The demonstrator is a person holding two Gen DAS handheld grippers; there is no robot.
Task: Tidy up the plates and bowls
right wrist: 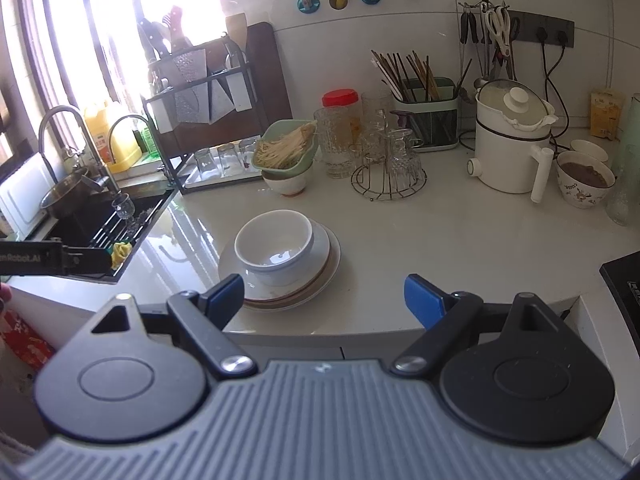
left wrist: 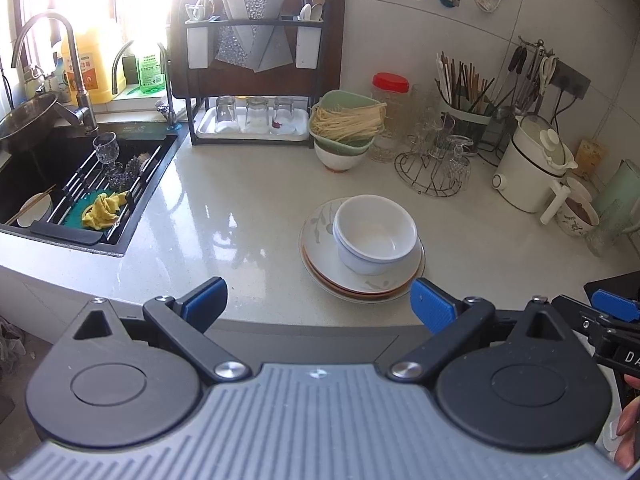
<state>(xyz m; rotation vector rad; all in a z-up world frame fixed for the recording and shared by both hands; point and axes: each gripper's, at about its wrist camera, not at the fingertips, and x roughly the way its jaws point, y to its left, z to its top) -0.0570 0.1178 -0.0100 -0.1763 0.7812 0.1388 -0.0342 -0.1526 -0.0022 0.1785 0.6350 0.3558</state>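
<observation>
Two nested white bowls sit on a stack of plates near the counter's front edge. The same bowls and plates show in the right wrist view. My left gripper is open and empty, held just in front of the counter edge, short of the stack. My right gripper is open and empty, also off the counter edge, with the stack ahead and to its left. The right gripper also shows at the right edge of the left wrist view.
A black sink with a drying rack, yellow cloth and bowl lies at the left. A dish rack with glasses stands behind. A green colander of noodles on a bowl, glasses, a chopstick holder, a white cooker and filled bowl line the back.
</observation>
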